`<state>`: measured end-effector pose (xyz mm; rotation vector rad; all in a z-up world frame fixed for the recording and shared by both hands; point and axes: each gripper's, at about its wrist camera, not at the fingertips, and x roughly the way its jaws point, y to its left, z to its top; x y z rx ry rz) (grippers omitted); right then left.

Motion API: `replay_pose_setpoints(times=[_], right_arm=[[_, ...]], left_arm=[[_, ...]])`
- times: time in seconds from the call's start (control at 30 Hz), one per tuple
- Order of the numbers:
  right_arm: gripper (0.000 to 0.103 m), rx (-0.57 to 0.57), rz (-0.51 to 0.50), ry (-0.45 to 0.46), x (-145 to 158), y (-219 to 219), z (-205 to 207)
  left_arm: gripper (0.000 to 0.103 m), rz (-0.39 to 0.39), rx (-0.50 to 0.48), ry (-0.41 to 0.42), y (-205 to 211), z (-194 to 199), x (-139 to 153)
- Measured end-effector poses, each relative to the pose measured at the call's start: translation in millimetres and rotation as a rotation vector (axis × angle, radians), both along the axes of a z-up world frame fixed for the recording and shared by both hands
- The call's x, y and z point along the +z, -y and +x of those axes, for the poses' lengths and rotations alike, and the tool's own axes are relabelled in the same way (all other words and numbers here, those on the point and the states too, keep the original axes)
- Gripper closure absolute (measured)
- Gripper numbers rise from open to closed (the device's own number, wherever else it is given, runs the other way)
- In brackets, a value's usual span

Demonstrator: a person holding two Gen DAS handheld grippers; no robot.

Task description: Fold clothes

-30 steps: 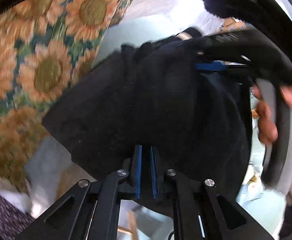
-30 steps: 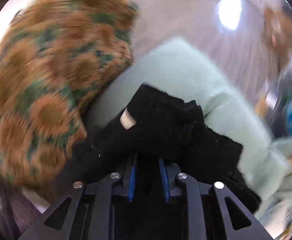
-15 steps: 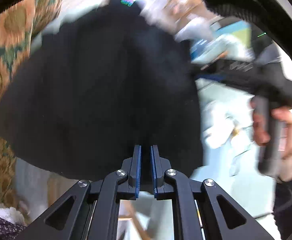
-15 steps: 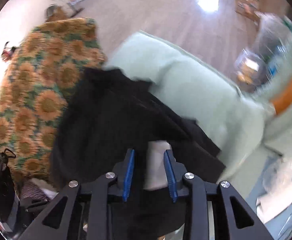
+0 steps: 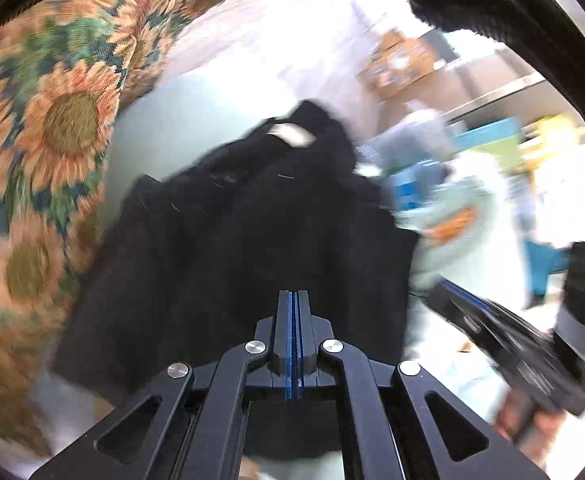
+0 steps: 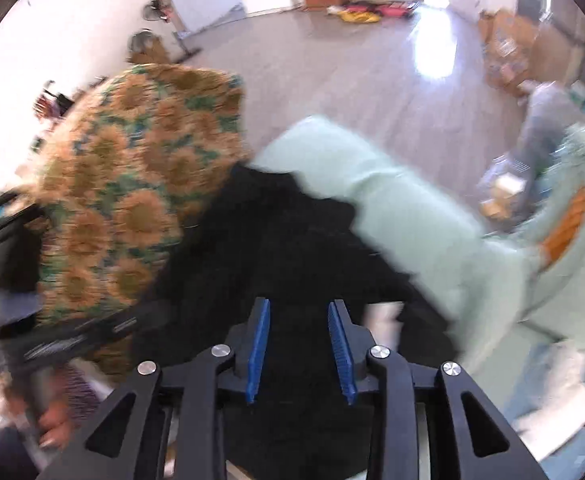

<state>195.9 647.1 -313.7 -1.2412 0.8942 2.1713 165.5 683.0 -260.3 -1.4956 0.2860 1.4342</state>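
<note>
**Now: black garment down on the mint cushion, both grippers backing above it**

Left gripper [image 5: 294, 304] has its blue pads pressed together, nothing visibly between them; the jaws have just closed that last bit. Right gripper [image 6: 298, 348] stands with fingers apart, empty, cloth only behind the gap. The black garment [image 5: 252, 248] lies rumpled on the pale green cushion [image 6: 392, 200], one edge against the sunflower blanket [image 5: 52, 120]. White neck label [image 5: 290, 134] at the far end, so its long axis runs away from the left fingers. Both tips hover over the near hem; the left looks better centred. Next grab, I judge, is that near edge.
</note>
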Motion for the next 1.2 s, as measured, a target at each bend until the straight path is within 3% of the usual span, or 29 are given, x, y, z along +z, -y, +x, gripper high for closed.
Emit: replay_pose_setpoints(times=[0.03, 0.1, 0.17, 0.27, 0.33, 0.4, 0.47, 0.53, 0.73, 0.83, 0.9, 0.97, 1.13, 1.2], right_arm=[[0.072, -0.003, -0.009, 0.031, -12.1, 0.4, -2.0], [0.077, -0.011, -0.027, 0.095, -36.9, 1.0, -6.1], [0.095, -0.07, -0.071, 0.14, -70.0, -9.1, 8.3], [0.103, -0.231, -0.188, 0.071, -86.5, -30.1, 38.7], [0.103, -0.239, -0.193, 0.083, -82.1, -29.6, 38.8], [0.098, -0.185, -0.127, 0.118, -66.2, -17.2, 29.9], [0.075, -0.122, -0.095, 0.098, -44.1, 3.0, 29.8], [0.075, -0.059, -0.063, 0.077, -22.1, 23.2, 29.8], [0.08, 0.002, -0.052, 0.219, -45.6, 74.6, 44.9], [0.079, -0.039, -0.077, 0.289, -63.5, 70.7, 47.2], [0.076, -0.038, -0.09, 0.317, -53.2, 71.2, 46.4], [0.064, -0.014, -0.105, 0.312, -35.4, 74.0, 46.0], [0.058, 0.058, -0.069, 0.343, 11.4, 82.3, 46.4], [0.057, 0.066, -0.044, 0.362, 31.3, 85.4, 51.5]], left_arm=[[0.101, -0.037, 0.026, -0.014, -5.2, -4.6, -11.1], [0.101, -0.03, 0.141, 0.117, 0.6, -22.7, -28.7], [0.101, -0.016, 0.251, 0.231, 10.8, -38.3, -40.0], [0.101, -0.02, 0.265, 0.261, 11.3, -38.9, -50.0], [0.101, -0.055, 0.276, 0.218, 5.5, -39.3, -47.1], [0.101, -0.079, 0.293, 0.211, 4.6, -40.7, -43.2], [0.101, -0.071, 0.297, 0.226, 6.6, -42.3, -37.4], [0.101, -0.05, 0.296, 0.236, 11.1, -40.3, -30.4], [0.101, 0.029, 0.241, 0.176, 13.9, -39.6, -8.3], [0.101, 0.061, 0.143, 0.024, 30.6, -18.1, 17.7], [0.101, 0.074, 0.09, -0.046, 36.3, -7.4, 34.2], [0.101, 0.089, 0.051, -0.091, 40.5, 2.0, 49.8], [0.1, 0.111, 0.013, -0.05, 87.5, -11.8, 79.6], [0.099, 0.133, 0.005, -0.078, 99.8, -7.9, 98.0]])
